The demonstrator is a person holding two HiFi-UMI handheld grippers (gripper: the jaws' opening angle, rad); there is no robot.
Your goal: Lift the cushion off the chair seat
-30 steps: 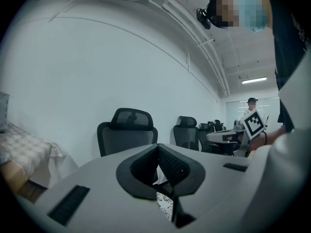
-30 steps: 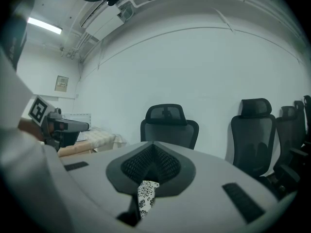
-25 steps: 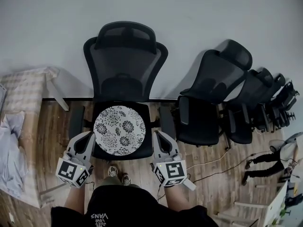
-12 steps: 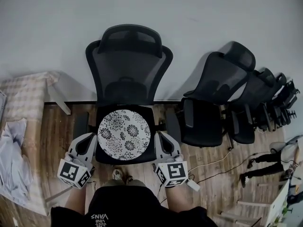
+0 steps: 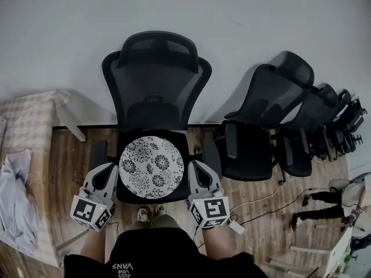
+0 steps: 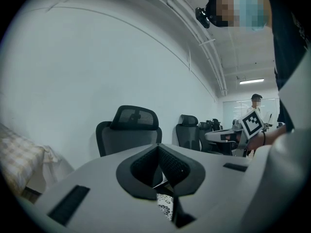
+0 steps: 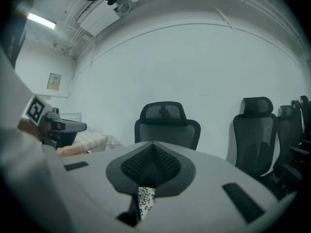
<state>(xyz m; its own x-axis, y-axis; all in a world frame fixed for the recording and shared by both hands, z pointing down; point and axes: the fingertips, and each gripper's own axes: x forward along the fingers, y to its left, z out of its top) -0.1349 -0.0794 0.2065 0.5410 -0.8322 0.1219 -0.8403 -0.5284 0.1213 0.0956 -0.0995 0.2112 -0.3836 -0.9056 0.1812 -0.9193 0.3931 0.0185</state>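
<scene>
A round cushion (image 5: 152, 167) with a black-and-white flower print lies flat on the seat of a black mesh office chair (image 5: 156, 74). My left gripper (image 5: 110, 168) is just off the cushion's left edge and my right gripper (image 5: 193, 165) just off its right edge. Both point toward the chair back and neither touches the cushion. Each is shut with nothing held. In the left gripper view the pads (image 6: 167, 161) meet, and a sliver of the cushion (image 6: 165, 207) shows below them. The right gripper view shows the same: shut pads (image 7: 163, 161) and a strip of cushion (image 7: 144, 200).
A row of several black office chairs (image 5: 261, 120) stands close on the right. A table with a checked cloth (image 5: 29, 114) is on the left, with cloth piled below it. Cables and an adapter (image 5: 235, 226) lie on the wood floor. A person (image 6: 255, 101) stands far off.
The chair and cushion have come nearer in the head view. Both grippers have moved forward along the sides of the seat, still shut.
</scene>
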